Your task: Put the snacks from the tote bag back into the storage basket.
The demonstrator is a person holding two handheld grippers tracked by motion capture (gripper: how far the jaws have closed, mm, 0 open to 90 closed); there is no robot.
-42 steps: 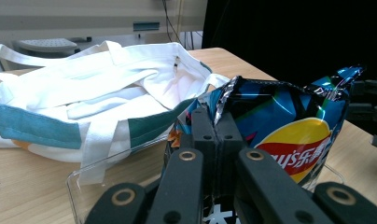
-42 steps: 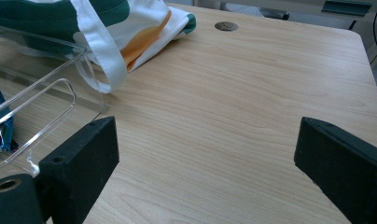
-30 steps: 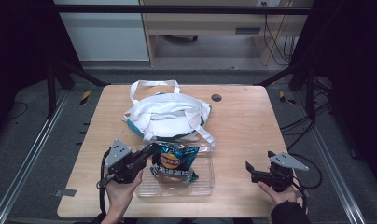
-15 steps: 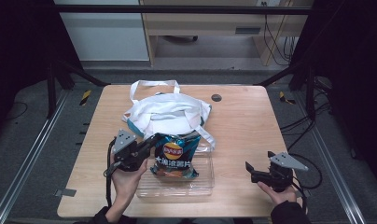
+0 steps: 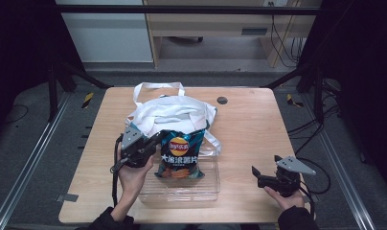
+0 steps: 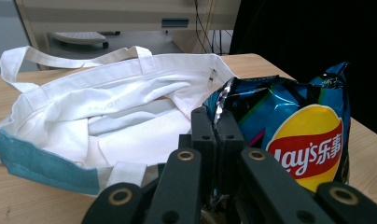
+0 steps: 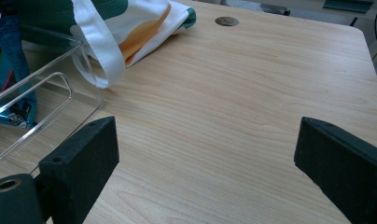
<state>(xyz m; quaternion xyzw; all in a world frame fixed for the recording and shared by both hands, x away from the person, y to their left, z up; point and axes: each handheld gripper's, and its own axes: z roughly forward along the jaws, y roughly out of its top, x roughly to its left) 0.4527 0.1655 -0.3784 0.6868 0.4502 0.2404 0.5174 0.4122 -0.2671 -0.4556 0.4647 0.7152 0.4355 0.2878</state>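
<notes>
A blue Lay's chip bag [image 5: 179, 155] is held up over the clear plastic bin [image 5: 207, 189], its top edge near the mouth of the white tote bag [image 5: 170, 113]. My left gripper [image 5: 159, 137] is shut on the chip bag's upper left corner; in the left gripper view the jaws pinch the crinkled foil edge of the chip bag [image 6: 294, 126], with the open tote bag [image 6: 107, 116] just behind. My right gripper [image 5: 255, 174] rests low at the table's front right, open and holding nothing. In the right gripper view its jaws stand wide apart over bare wood.
The wooden table [image 5: 258, 124] has a small dark grommet hole [image 5: 222, 100] at the back. The tote's strap [image 7: 95, 51] lies beside the bin's corner [image 7: 60, 88]. Dark frame posts and cables flank the table.
My left gripper has lifted the chip bag up out of the bin and carried it back toward the tote bag. The right gripper has stayed in place.
</notes>
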